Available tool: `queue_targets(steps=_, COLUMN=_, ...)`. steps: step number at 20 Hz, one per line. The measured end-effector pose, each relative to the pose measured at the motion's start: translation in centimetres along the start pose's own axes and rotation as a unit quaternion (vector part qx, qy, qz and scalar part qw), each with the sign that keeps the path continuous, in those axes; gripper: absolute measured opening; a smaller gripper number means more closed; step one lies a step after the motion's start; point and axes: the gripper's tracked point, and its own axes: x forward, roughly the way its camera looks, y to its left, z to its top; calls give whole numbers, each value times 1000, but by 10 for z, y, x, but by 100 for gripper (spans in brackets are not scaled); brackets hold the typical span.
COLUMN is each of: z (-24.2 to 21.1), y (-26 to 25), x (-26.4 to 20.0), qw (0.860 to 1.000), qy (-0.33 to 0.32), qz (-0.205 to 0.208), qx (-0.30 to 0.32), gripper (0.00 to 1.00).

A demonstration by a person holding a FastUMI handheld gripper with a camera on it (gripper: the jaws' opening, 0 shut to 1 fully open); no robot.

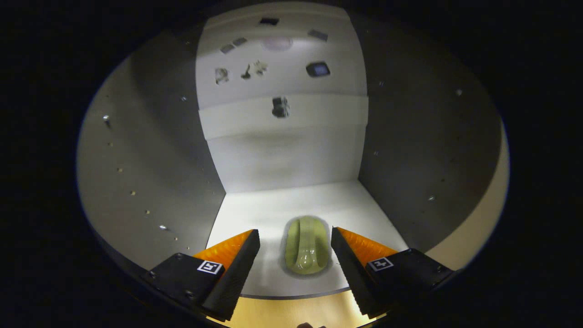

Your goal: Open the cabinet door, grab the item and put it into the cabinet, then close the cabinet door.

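One item (307, 246) placed, jaws spread.
Draw your gripper (295, 248) straight back toward 6 o'clock, clearing the cabinet (150, 150) shelf edge before closing up.

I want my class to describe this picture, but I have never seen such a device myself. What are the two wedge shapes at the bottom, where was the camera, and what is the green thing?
The camera rides on a hand-held gripper that a person carries, and it looks forward along the two jaws. Those are the two wedge shapes; each carries a small square black-and-white marker. The lens is a fisheye, so straight walls look bent.

You are looking into an open white cabinet with grey side walls. On its white floor lies a small pale green glossy oval item. It sits between the jaws, but they stand open with a gap on either side, so nothing is held. The item lies near the front edge of the cabinet floor.

The dark smudges on the back wall are too blurred to name.
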Motion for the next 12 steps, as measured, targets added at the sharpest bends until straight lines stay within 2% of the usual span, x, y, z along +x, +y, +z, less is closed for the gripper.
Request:
queue_targets(steps=6, z=63, y=-7, x=-125, qw=989, qy=-148, qz=1, qx=14, gripper=99)
queue_targets(steps=12, z=72, y=-26, x=-238, qw=977, qy=-214, qz=-10, qx=12, gripper=99)
